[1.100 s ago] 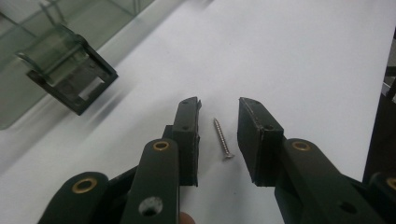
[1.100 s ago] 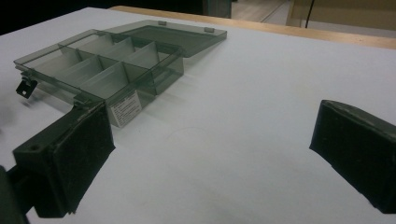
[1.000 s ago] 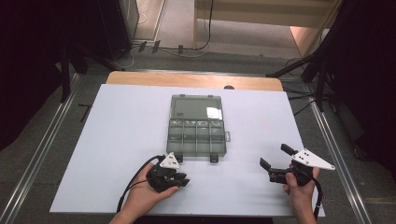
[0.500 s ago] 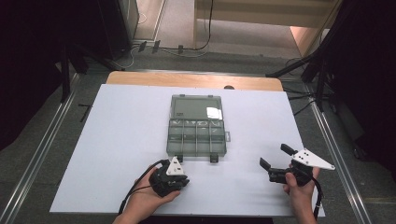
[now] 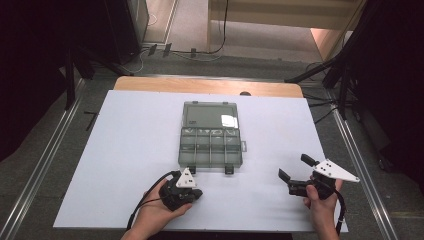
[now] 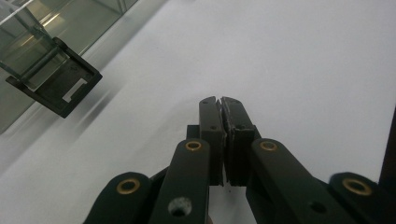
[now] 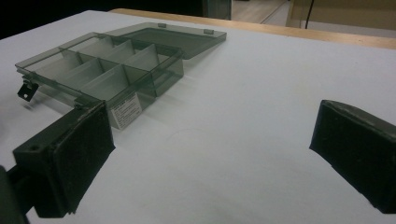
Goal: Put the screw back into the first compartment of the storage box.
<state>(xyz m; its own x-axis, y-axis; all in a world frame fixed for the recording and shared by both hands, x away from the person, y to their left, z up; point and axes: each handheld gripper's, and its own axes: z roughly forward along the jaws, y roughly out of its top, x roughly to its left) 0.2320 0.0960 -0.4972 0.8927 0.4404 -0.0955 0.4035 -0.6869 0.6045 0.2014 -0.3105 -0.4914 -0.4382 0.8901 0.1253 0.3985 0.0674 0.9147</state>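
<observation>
Centrally on the white worktop [image 5: 125, 150], a smoky translucent plastic compartment box [image 5: 210, 148] is lying with its hinged lid [image 5: 209, 114] folded flat behind it. Just beside its near edge, the left claw [image 5: 192, 192] is being held with its jaws freshly closed together, nothing between them. Well apart to the right, the right claw [image 5: 295, 172] is being held wide open, gripping nothing.

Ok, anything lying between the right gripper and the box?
Nothing: bare white table separates the right gripper from the box, as the high view and right gripper view show.
</observation>
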